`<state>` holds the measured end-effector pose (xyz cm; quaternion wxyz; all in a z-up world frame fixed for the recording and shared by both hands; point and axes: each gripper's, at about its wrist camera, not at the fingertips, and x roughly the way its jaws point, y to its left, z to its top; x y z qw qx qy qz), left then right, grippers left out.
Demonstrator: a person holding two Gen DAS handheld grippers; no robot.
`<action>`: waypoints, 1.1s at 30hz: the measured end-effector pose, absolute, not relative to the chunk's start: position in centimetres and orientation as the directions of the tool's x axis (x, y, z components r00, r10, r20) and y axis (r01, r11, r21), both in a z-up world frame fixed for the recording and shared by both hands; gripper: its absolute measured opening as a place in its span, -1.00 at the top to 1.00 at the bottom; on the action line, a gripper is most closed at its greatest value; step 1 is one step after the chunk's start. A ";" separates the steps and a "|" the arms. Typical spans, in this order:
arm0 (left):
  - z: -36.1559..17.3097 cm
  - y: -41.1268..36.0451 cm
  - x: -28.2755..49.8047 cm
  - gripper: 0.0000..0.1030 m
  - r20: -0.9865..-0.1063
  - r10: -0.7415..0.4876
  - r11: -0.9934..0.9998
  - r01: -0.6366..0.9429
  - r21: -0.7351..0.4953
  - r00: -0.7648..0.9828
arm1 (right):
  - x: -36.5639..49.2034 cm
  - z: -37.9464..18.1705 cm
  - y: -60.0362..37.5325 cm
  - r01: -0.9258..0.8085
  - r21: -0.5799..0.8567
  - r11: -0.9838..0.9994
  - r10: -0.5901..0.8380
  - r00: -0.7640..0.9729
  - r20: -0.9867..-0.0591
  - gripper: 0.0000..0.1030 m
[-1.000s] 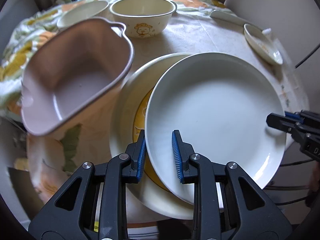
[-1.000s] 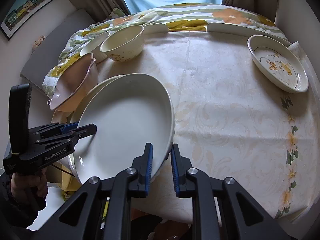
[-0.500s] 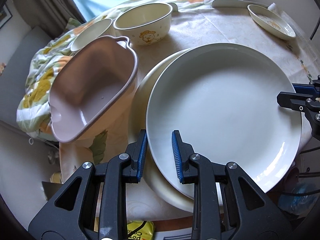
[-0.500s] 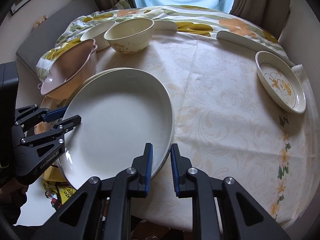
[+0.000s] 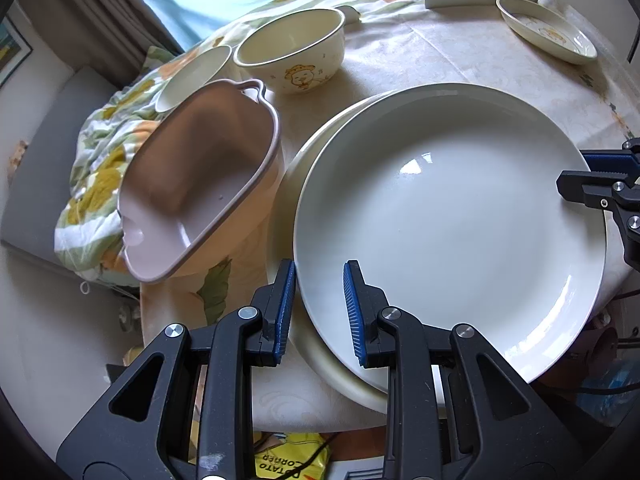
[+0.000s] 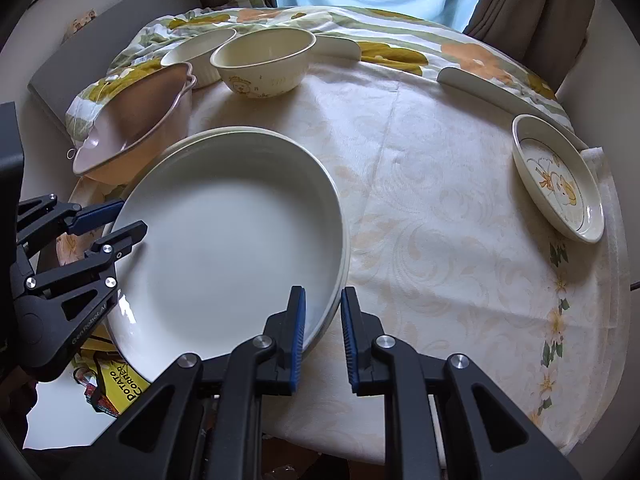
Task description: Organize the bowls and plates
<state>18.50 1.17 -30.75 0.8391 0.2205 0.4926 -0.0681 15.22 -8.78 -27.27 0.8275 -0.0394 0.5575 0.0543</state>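
Observation:
A large white plate point(image 5: 448, 220) point(image 6: 224, 264) is held by its rim from two opposite sides. My left gripper point(image 5: 320, 284) is shut on its near-left rim, and it shows in the right wrist view at the plate's left edge point(image 6: 108, 224). My right gripper point(image 6: 322, 300) is shut on the plate's right rim, and it shows in the left wrist view at the far right point(image 5: 580, 176). Under the white plate lies a cream plate point(image 5: 288, 184) point(image 6: 224, 131), with only a crescent of its rim showing.
A pink handled dish point(image 5: 192, 184) stands tilted just left of the plates. Behind it are a cream cartoon bowl point(image 5: 292, 56) and a small white bowl point(image 5: 192, 76). A small cartoon plate point(image 6: 556, 176) sits at the right table edge. A yellow packet point(image 5: 288, 460) lies below the table's near edge.
The white plate has levelled and slid over the cream plate, covering the yellow picture that showed a second ago. Both grippers rolled with it and kept their grip.

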 end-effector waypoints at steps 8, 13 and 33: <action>-30.7 0.8 18.3 0.57 -0.842 0.146 0.880 0.320 0.350 0.519 | 15.3 -27.3 -8.6 -0.142 -0.017 0.990 0.036 0.362 -0.932 0.68; -30.6 1.0 18.5 0.57 -0.841 0.147 0.885 0.310 0.347 0.521 | 15.4 -27.3 -8.6 -0.144 -0.022 0.989 0.031 0.358 -0.933 0.68; -16.2 -1.9 19.4 0.06 -0.720 -0.244 0.890 0.444 0.100 0.650 | 11.2 -18.6 -16.2 0.121 0.182 0.976 0.091 0.531 -0.842 0.02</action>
